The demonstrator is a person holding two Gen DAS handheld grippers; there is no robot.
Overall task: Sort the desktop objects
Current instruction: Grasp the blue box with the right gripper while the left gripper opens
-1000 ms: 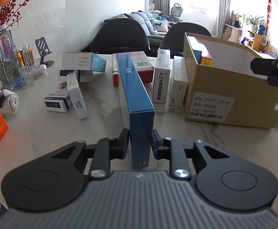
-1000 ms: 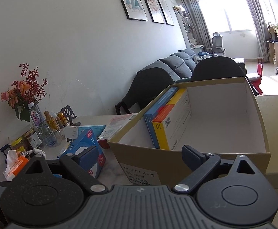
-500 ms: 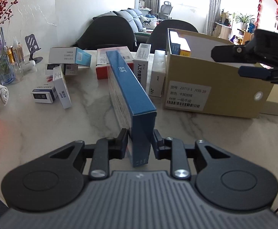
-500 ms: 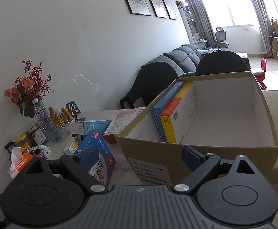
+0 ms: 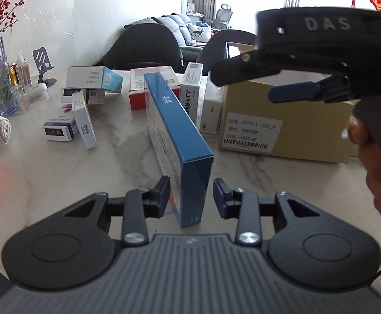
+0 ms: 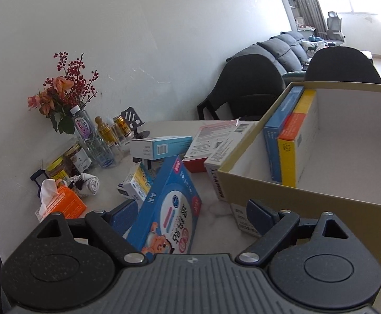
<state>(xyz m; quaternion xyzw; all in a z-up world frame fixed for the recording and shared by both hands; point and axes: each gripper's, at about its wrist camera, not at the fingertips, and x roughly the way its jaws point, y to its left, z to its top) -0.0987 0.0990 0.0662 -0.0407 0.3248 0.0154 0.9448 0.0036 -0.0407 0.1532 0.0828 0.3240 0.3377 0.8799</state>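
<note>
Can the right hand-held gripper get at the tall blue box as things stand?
Probably yes. The right hand-held gripper, its jaws closing, already has the blue box between them with nothing in the way. The left hand-held gripper is opening around it, its pads clear of the box.

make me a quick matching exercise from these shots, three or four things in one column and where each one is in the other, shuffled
Things:
1. tall blue box
2. yellow and orange box
3. orange tissue box
4. black phone stand

Places:
A. at the table's back, near the wall and the small bottles
B. standing on edge between the fingers of the left claw
C. inside the cardboard box, against its side wall
D. near the table's edge, in front of the jars, tissue sticking out

Pairs: 1-B, 2-C, 3-D, 4-A
</note>
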